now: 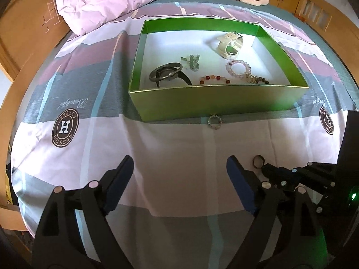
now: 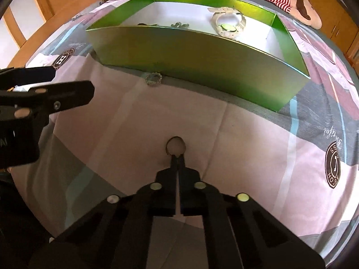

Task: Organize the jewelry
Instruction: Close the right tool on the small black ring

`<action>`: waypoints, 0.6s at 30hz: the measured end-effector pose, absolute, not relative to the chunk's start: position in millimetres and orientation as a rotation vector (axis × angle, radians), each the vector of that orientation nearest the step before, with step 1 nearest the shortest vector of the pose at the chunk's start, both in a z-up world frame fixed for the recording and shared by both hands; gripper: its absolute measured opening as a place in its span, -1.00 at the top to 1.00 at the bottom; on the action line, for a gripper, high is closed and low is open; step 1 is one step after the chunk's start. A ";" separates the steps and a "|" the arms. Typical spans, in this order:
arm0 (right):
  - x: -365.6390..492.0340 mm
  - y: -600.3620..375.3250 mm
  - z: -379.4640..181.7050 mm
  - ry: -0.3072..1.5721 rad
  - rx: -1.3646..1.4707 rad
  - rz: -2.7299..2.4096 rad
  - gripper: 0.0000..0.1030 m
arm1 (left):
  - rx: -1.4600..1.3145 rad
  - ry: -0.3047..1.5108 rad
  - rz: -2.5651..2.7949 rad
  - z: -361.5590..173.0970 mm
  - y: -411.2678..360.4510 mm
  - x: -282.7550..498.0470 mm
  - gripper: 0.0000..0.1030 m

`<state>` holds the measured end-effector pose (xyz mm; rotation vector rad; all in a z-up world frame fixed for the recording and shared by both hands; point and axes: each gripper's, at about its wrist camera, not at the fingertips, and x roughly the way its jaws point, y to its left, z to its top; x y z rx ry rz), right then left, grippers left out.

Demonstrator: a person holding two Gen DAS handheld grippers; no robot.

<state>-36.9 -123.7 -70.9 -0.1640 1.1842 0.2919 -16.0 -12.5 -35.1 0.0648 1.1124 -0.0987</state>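
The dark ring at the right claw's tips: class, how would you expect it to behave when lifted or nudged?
The dark ring looks like a thin rigid band, so it probably keeps its shape. Being small, it is likely light. The right claw, shut on its near edge, has little to pinch, so it may slip; round, it could roll if tipped upright on the bedsheet.

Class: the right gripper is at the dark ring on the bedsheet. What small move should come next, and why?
Probably lift straight up. The right gripper is shut on the near edge of the dark ring, which still lies on the bedsheet, short of the green box where the other jewelry sits.
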 end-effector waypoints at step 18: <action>-34.2 -128.6 -66.0 1.181 -0.144 0.285 0.24 | 0.075 1.131 -0.100 -41.4 -17.4 -15.9 -0.73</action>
